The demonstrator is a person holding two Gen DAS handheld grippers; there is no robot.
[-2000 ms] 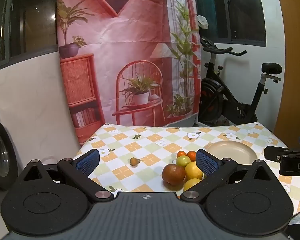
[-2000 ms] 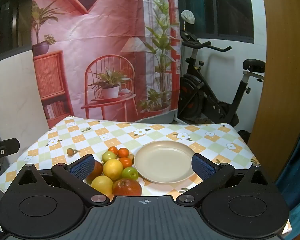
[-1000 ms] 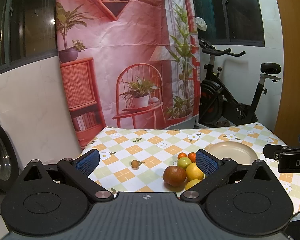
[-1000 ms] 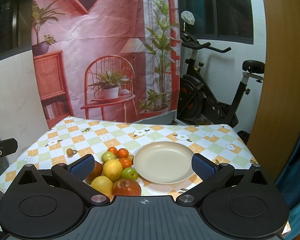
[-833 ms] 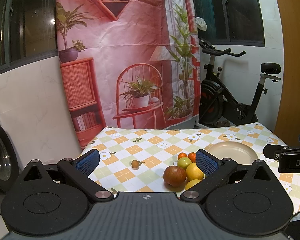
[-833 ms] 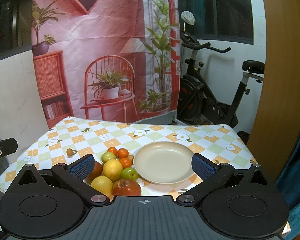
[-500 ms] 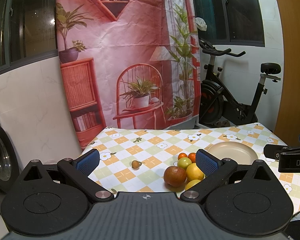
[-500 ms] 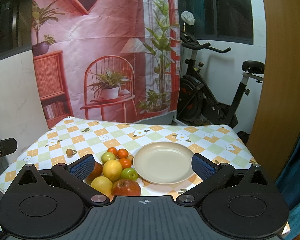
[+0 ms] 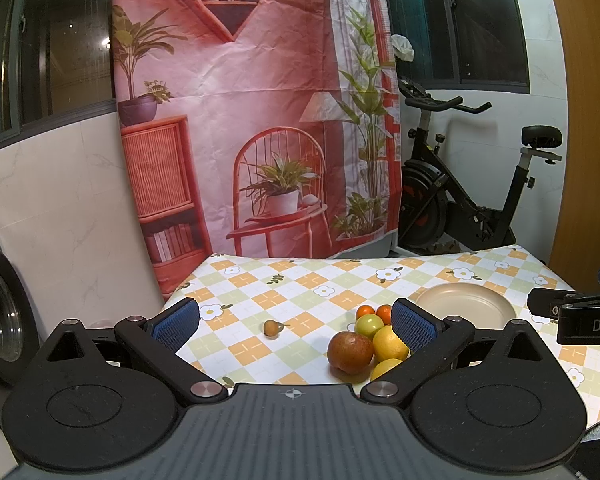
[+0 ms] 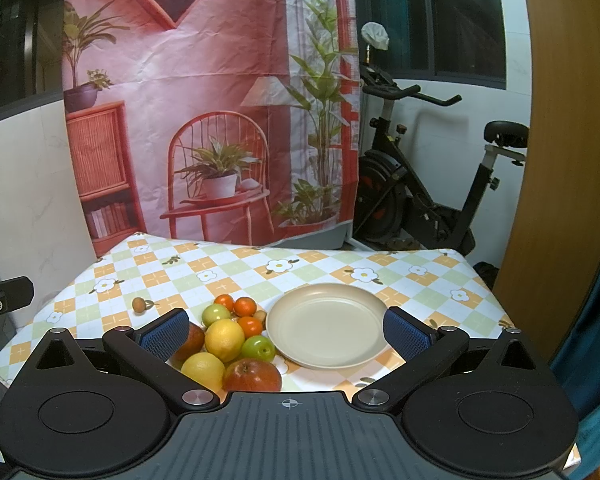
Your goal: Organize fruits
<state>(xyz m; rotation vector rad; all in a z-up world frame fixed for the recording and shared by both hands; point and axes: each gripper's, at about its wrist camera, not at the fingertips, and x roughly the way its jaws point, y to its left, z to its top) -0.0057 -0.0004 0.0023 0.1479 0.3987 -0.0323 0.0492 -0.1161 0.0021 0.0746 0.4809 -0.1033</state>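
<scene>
A heap of fruit lies on the checked tablecloth (image 10: 236, 264): a red apple (image 10: 253, 375), two yellow citrus fruits (image 10: 224, 339), green apples (image 10: 258, 348) and small oranges (image 10: 245, 306). Right of the heap sits an empty beige plate (image 10: 326, 326). A small brown fruit (image 10: 139, 304) lies alone to the left. In the left wrist view another red apple (image 9: 349, 351) fronts the heap, with the plate (image 9: 466, 306) behind. My left gripper (image 9: 294, 324) is open above the near table edge. My right gripper (image 10: 286, 334) is open too, spanning heap and plate. Neither holds anything.
A pink printed backdrop (image 10: 204, 100) hangs behind the table. An exercise bike (image 10: 424, 184) stands at the back right beside a wooden panel (image 10: 572, 160). A washing machine drum (image 9: 0, 316) is at the far left. My right gripper's body (image 9: 580, 316) shows at the left view's right edge.
The left wrist view has tilted up slightly compared with two seconds ago. Since then both grippers have stayed still and open, and the fruit has not moved.
</scene>
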